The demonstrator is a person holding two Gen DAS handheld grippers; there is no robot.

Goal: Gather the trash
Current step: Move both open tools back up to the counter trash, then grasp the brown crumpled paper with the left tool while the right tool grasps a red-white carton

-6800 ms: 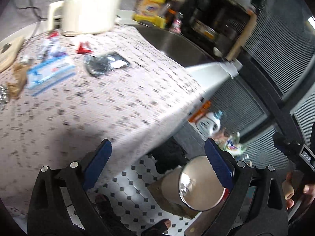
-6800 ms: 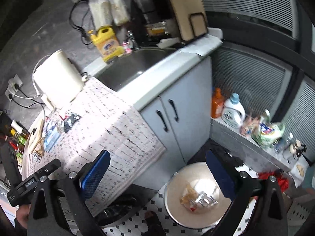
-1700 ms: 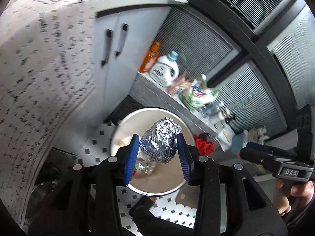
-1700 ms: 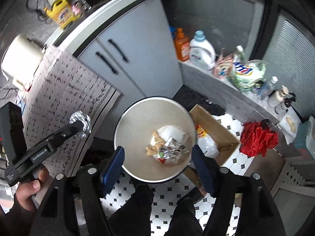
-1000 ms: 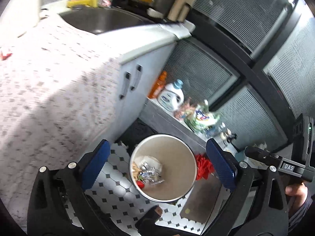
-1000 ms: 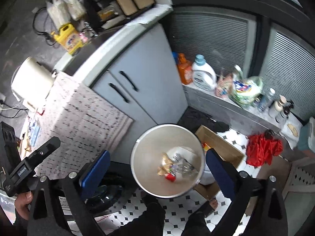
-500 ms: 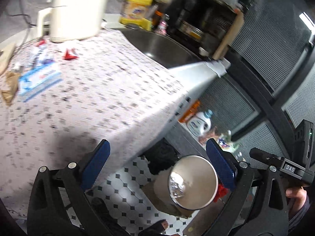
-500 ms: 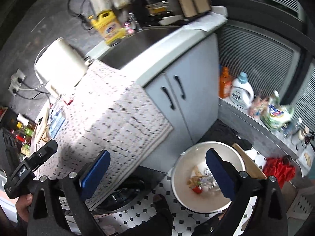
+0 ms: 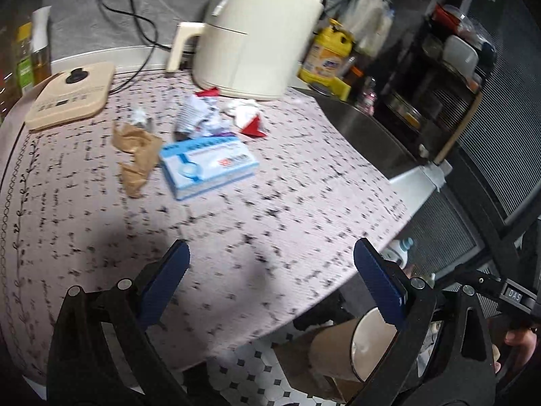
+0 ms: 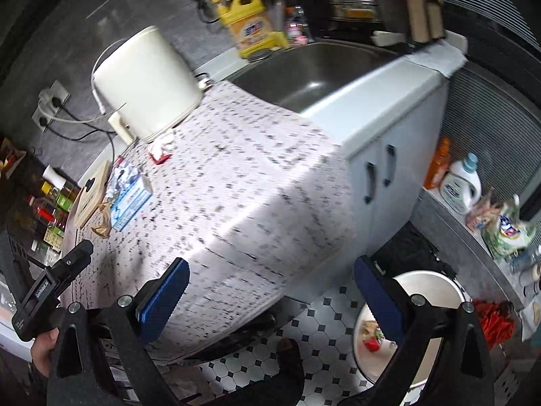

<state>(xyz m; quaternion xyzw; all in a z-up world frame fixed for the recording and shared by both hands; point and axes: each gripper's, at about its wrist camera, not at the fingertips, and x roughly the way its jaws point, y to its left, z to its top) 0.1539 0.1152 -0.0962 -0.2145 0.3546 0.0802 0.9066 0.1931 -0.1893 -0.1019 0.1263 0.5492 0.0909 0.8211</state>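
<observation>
The left gripper (image 9: 270,284) hangs over the near edge of the patterned tablecloth (image 9: 287,209) with its jaws spread wide and nothing between the blue pads; the cloth straight under them is bare. Ahead of the jaws and a little to their left lies the blue-and-white box (image 9: 207,165), its long axis running roughly across the line of the fingers, slightly slanted, so a straight reach would meet its long side. Just to the left of it sits the crumpled brown paper (image 9: 137,154), touching or nearly touching the box (the blur leaves that open). Farther on, near the foot of the cream appliance (image 9: 257,34), are the crumpled white wrapper (image 9: 199,118) and a red scrap (image 9: 253,128). The right gripper (image 10: 270,291), also wide open and empty, hovers off the table's corner, with the trash bin (image 10: 436,279) low to the right of its jaws on the tiled floor, some litter visible inside. By my reading the left one is the nearer to the remaining trash, all of which lies forward of it, while the right one stands closer to the bin than to the litter.
</observation>
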